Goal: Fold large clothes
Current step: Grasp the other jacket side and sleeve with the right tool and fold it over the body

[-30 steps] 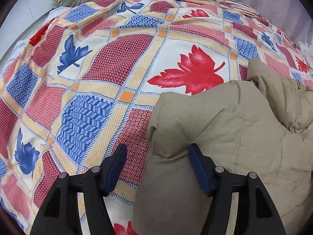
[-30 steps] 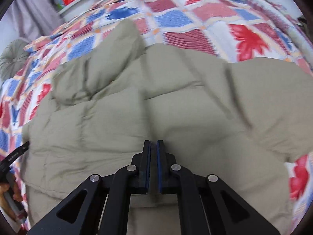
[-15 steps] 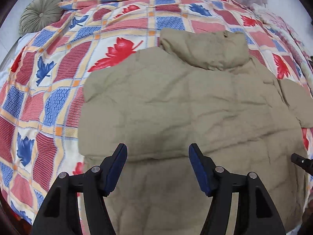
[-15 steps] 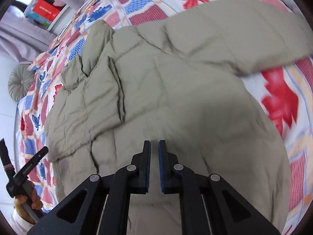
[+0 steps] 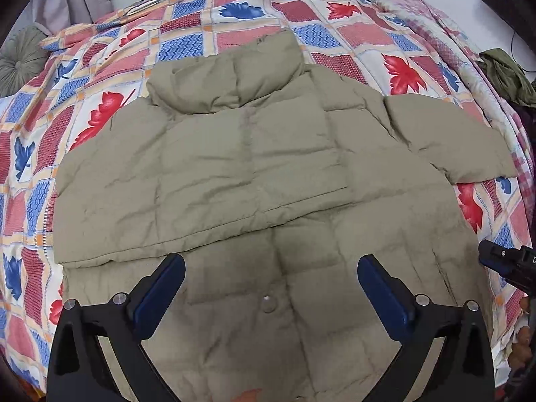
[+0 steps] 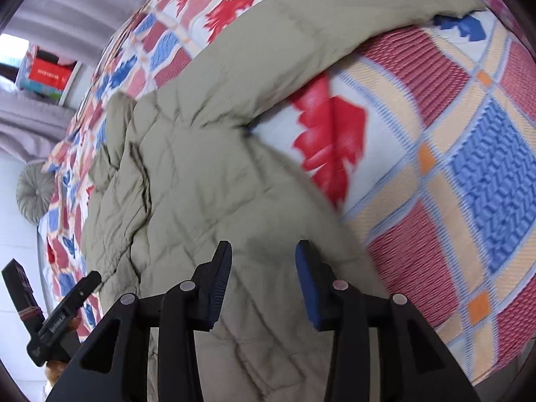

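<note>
A: Patchwork cotton first: the bed (image 5: 351, 30) under me is covered in a quilt of red, blue and cream squares with leaf prints, and it fills most of both views.

B: And the garment?

A: The khaki puffer jacket (image 5: 254, 154) lies spread on the quilt, collar pointing away from me. Its sleeve on my left is folded in across the chest; the sleeve on my right (image 5: 449, 140) sticks out sideways over the bed. In my right camera that sleeve (image 6: 318, 30) runs off toward the top edge.

B: What are your hands doing?

A: My left hand-held gripper (image 5: 271, 284) hangs above the lower front of the jacket, jaws spread wide, nothing between them. My right hand-held gripper (image 6: 263, 278) is over the jacket's side edge, jaws also parted and empty.

B: Anything smaller?

A: A round grey-green cushion (image 5: 20, 60) at the head of the bed, a dark green cloth (image 5: 502, 73) bunched at the far right, and a snap button (image 5: 267, 298) on the jacket front between my left jaws.
</note>
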A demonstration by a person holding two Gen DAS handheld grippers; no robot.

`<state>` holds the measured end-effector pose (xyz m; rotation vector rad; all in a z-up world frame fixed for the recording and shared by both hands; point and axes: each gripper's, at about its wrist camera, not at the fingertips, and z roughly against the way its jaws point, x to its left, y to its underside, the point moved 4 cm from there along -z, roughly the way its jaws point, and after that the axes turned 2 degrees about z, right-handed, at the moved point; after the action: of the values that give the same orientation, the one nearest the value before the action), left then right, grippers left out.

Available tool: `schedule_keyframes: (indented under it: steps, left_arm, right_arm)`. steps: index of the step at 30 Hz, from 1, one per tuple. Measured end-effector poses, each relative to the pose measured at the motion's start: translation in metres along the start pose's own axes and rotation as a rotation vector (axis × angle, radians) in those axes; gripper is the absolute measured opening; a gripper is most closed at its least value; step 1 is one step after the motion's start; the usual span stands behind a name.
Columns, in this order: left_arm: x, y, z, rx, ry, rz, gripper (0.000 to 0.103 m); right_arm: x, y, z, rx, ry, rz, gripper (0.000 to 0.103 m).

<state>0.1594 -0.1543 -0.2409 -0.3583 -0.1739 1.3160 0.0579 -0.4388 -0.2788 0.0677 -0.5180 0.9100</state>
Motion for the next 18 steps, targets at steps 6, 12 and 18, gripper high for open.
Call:
schedule_keyframes:
  steps: [6, 12, 18]
  left_arm:
    - [-0.034, -0.010, -0.009, 0.010, -0.033, -0.016, 0.103]
    - [-0.076, -0.008, -0.027, 0.053, -0.011, -0.032, 0.103]
    - [-0.106, -0.011, -0.035, 0.052, -0.003, -0.042, 0.103]
  right_arm:
    - [-0.039, -0.032, 0.018, -0.058, -0.030, -0.080, 0.061]
    - [-0.093, -0.073, 0.032, -0.183, -0.098, -0.208, 0.087]
    - [-0.149, -0.124, 0.024, -0.217, -0.256, -0.442, 0.095]
